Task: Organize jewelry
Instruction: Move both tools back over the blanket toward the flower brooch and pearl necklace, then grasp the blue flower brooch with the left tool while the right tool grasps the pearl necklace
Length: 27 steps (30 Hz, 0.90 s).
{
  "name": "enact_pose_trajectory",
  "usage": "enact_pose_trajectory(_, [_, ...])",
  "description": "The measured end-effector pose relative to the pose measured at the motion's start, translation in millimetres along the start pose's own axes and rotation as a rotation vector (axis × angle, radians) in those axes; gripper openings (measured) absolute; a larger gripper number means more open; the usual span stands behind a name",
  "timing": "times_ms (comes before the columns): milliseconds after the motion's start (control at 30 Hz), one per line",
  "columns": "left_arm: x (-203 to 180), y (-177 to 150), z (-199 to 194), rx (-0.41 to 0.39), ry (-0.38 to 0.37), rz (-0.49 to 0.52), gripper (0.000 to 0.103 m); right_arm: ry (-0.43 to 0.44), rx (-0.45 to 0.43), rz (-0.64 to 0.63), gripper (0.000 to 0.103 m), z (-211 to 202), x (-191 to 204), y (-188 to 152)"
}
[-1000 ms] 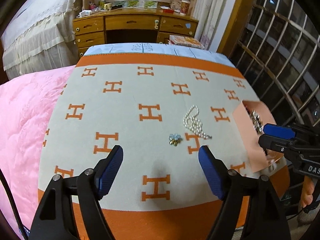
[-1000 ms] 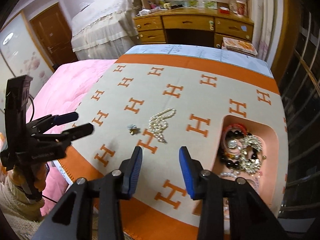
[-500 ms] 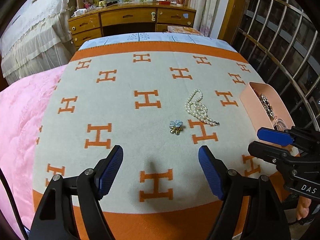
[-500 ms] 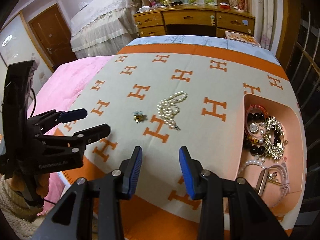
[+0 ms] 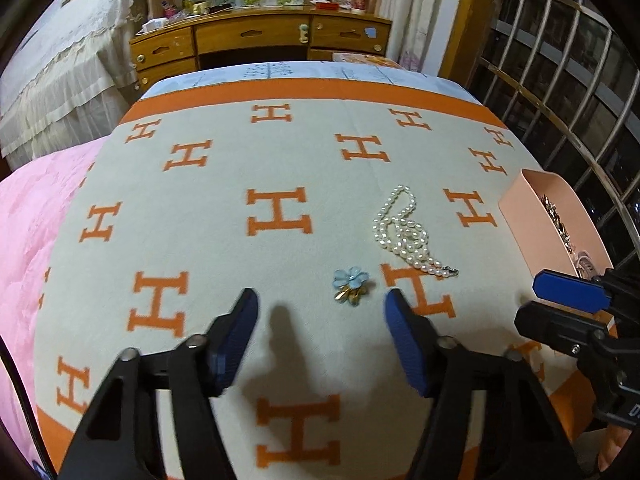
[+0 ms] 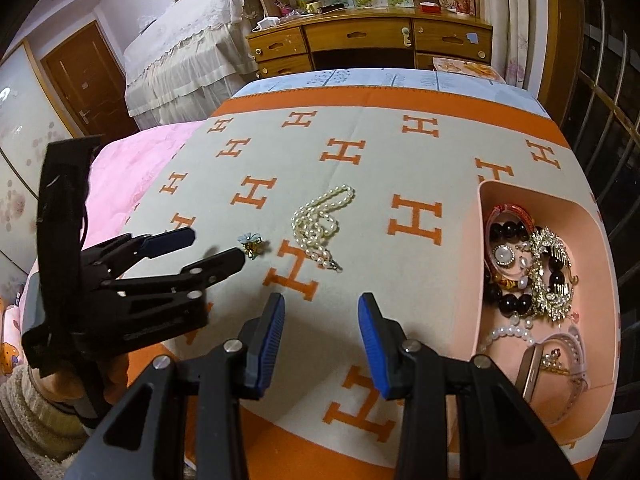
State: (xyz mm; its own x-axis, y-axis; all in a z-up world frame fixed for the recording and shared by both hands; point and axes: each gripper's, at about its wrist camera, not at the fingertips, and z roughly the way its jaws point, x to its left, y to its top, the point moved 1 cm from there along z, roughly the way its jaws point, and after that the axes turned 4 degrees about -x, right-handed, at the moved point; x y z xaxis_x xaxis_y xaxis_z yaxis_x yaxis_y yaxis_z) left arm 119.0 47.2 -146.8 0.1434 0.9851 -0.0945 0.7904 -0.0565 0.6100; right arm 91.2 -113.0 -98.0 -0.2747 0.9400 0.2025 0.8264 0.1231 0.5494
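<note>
Left gripper (image 5: 318, 312) hangs over the H-print blanket (image 5: 224, 184) on the bed, jaws closing with nothing between them; the blue flower brooch (image 5: 351, 285) lies on the blanket just beyond the tips, nearer the right finger, not touched. Right gripper (image 6: 321, 318) has jaws partly apart, empty, over bare blanket near the orange border. Pink tray (image 6: 588, 216) sits just right of it at the blanket's right edge, already full (black bead bracelet, rhinestone pieces, pearl strand, a band, all tangled). Pearl necklace (image 5: 404, 232) lies bunched on the blanket past the brooch, close beside it but apart, clasp end pointing toward the tray. Pink quilt (image 5: 28, 232) covers the bed's left side. Farther back, a wooden dresser (image 5: 256, 40) with drawers and clutter on top, a lace-covered furniture piece at left, barred window (image 5: 560, 80) at right.
</note>
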Motion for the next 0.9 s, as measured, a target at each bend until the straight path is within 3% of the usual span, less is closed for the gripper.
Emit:
enact_pose_trajectory(133, [-7.6,1.2,10.1,0.014,-0.013,0.012,0.047,-0.008,0.006,0.002,0.039,4.1,-2.7,1.8])
enact_pose_trajectory(300, [-13.5,1.6,17.4,0.007,0.016,0.026,0.017,-0.013,0.021,0.002,0.039,12.0,-6.0,4.6])
enact_pose_trajectory(667, [16.1,-6.3,6.3,-0.004,-0.007,-0.058,0.017,0.001,0.061,-0.034,0.039,43.2,5.5,24.3])
enact_pose_trajectory(900, [34.0,-8.5,4.5,0.005,-0.053,-0.113,0.017,-0.035,0.117,-0.071,0.039,76.0,16.9,33.5])
